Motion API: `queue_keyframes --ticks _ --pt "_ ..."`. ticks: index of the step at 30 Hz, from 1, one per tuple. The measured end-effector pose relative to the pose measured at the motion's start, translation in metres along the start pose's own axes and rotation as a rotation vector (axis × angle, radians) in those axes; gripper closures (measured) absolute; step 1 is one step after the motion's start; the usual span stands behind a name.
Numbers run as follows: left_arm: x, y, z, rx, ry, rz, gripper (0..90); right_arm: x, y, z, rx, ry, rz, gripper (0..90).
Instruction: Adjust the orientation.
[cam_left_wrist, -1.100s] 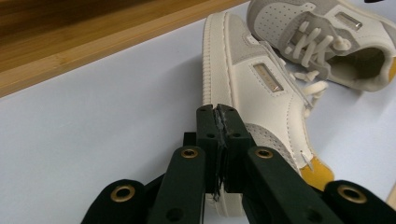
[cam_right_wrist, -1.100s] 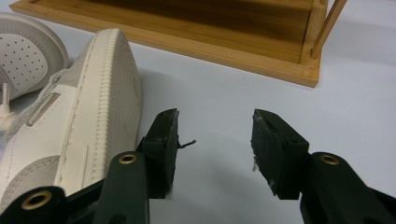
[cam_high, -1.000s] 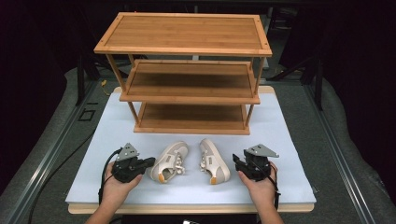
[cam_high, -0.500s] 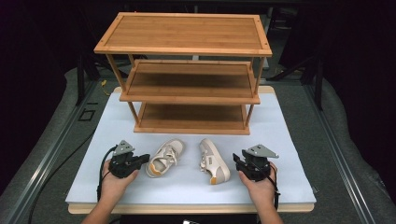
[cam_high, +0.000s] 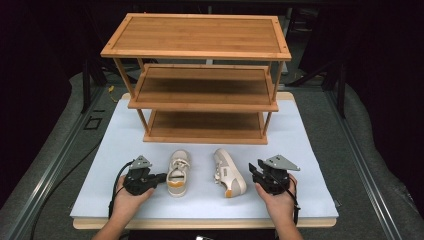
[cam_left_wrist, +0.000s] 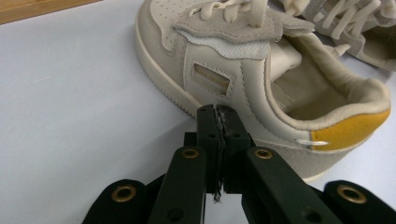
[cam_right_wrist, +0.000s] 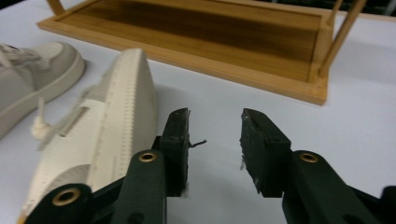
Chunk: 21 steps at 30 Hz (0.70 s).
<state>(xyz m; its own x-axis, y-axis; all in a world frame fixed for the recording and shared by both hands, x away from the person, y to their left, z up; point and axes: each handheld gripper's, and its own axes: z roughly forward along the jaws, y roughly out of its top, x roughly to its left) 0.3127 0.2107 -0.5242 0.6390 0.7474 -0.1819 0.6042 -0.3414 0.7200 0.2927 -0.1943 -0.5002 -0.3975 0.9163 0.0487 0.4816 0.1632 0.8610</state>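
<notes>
In front of the rack, the clenched left tool nudges the upright shoe while the right tool, its jaws just closing on nothing, must next grasp the tipped shoe.

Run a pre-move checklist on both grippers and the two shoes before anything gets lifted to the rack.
1. Left gripper closed: ok, jaws shut with nothing between them, tips at the left shoe.
2. Left shoe upright: ok.
3. Right shoe upright: not ok, lying on its side.
4. Right gripper gripping: not ok, jaws apart and just been closing, nothing between them.
5. Rack shelves free: ok.
</notes>
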Motion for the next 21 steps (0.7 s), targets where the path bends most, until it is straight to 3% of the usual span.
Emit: queue_keyframes --ticks 1,5,8,12,14,16,21 --pt "0.000 0.000 0.000 0.000 0.000 0.000 87.3 0.000 0.000 0.000 0.000 0.000 0.000 63.1" --pt "0.003 0.000 -0.001 -0.012 0.014 -0.009 83.4 0.009 0.003 -0.003 -0.010 0.043 -0.048 82.3" --pt "0.004 0.001 -0.003 -0.029 0.024 -0.014 82.5 0.012 0.004 -0.003 -0.002 0.051 -0.060 88.0" --pt "0.007 0.000 -0.003 -0.028 0.032 -0.023 79.7 0.018 0.004 -0.002 0.012 0.100 -0.062 90.0" --pt "0.008 0.000 -0.004 -0.030 0.035 -0.030 78.9 0.023 0.005 -0.001 0.026 0.095 -0.081 90.0" --pt "0.009 0.000 -0.004 -0.034 0.039 -0.034 78.3 0.027 0.005 0.000 0.021 0.138 -0.095 90.0" --pt "0.012 0.000 -0.006 -0.047 0.045 -0.049 77.8 0.035 0.004 0.002 0.039 0.144 -0.127 90.0"
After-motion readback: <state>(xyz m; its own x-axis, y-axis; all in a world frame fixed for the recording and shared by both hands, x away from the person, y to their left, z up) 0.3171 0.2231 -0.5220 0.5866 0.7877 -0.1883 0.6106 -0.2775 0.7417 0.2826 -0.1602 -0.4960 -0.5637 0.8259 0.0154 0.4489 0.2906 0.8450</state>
